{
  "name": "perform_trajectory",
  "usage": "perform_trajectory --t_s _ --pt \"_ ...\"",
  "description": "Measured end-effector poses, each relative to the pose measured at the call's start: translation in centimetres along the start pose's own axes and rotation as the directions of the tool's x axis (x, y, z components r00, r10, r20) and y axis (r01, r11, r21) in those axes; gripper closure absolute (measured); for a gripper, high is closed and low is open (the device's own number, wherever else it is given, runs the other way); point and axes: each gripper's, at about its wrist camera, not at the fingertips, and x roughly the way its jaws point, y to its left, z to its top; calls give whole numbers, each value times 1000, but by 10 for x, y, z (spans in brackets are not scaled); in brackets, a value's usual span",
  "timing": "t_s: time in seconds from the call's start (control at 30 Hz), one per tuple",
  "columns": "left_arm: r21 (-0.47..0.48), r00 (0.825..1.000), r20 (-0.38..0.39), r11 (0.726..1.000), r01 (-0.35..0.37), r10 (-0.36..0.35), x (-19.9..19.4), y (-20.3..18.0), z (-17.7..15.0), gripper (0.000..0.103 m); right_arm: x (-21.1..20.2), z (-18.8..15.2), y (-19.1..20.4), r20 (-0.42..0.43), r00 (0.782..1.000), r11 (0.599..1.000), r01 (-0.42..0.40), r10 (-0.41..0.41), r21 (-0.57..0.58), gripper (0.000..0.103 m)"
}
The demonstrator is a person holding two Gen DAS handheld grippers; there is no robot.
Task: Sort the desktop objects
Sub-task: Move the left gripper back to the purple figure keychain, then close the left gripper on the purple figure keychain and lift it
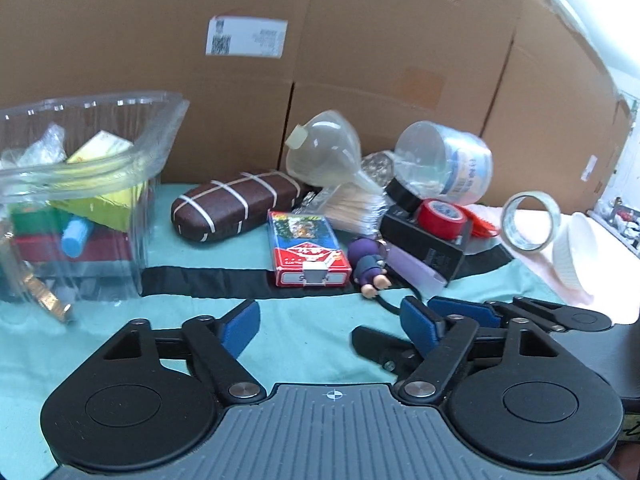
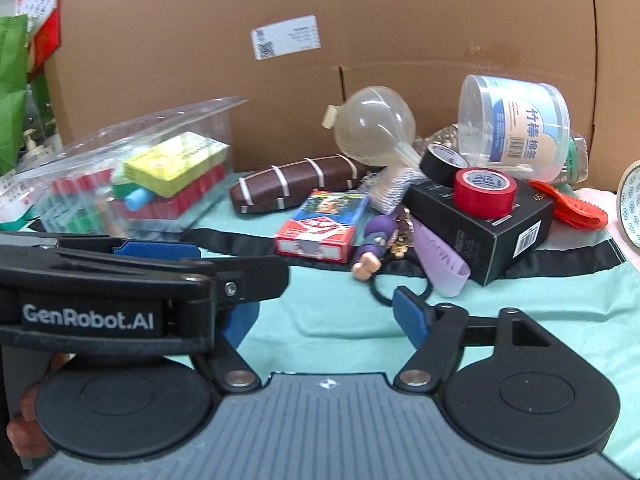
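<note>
My left gripper (image 1: 330,322) is open and empty above the teal cloth, in front of a card box (image 1: 306,254) and a purple doll keychain (image 1: 370,266). My right gripper (image 2: 326,314) is open and empty, just short of the same doll (image 2: 374,246) and card box (image 2: 322,224). The right gripper's fingers (image 1: 460,312) show at the right of the left wrist view; the left gripper's fingers (image 2: 160,250) cross the left of the right wrist view. A clear plastic bin (image 1: 80,184) holds coloured boxes; it also shows in the right wrist view (image 2: 132,184).
A brown glasses case (image 1: 236,204), a clear bulb (image 1: 324,148), a cotton-swab jar (image 2: 516,124), red tape (image 2: 484,192) and black tape (image 2: 442,164) on a black box (image 2: 492,228), an orange brush (image 2: 576,208), clear tape (image 1: 530,222) and a white dish (image 1: 576,254) crowd the back. A cardboard wall (image 1: 360,40) stands behind.
</note>
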Motion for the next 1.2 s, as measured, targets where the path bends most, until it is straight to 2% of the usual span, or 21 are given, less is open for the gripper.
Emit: perform_trajectory --t_s 0.1,0.2,0.43,0.47,0.53,0.6,0.8,1.07,1.13,1.2 --pt "-42 1000 -18 999 19 -20 10 6 6 27 10 5 -8 -16 1000 1000 16 -16 3 37" --pt "-59 999 -21 998 30 -31 16 8 11 29 20 10 -14 -23 1000 1000 19 -19 2 41" --pt "-84 999 -20 995 44 -46 28 11 20 28 41 21 -23 -41 999 1000 14 -14 0 50" --pt "-85 998 -25 995 47 -49 30 12 21 28 44 22 -25 -51 999 1000 11 -11 4 55" --pt "-86 998 -35 995 48 -52 33 13 21 31 48 24 -27 -64 998 1000 4 -3 15 72" --pt "-95 998 -40 994 53 -57 33 14 21 33 47 24 -27 -64 998 1000 7 -7 7 79" --pt "-91 994 -63 992 87 -93 27 7 17 34 27 15 -19 -63 998 1000 -22 21 -13 84" --pt "-97 985 -115 988 117 -128 14 -8 -6 34 -17 -12 4 -104 983 988 -152 148 -31 85" --pt "-92 984 -129 989 112 -123 9 -11 -13 34 -29 -19 13 -116 978 983 -177 171 -50 85" --pt "-58 984 -147 994 95 -103 3 -16 -21 40 -42 -27 21 -123 975 979 -193 184 -70 85"
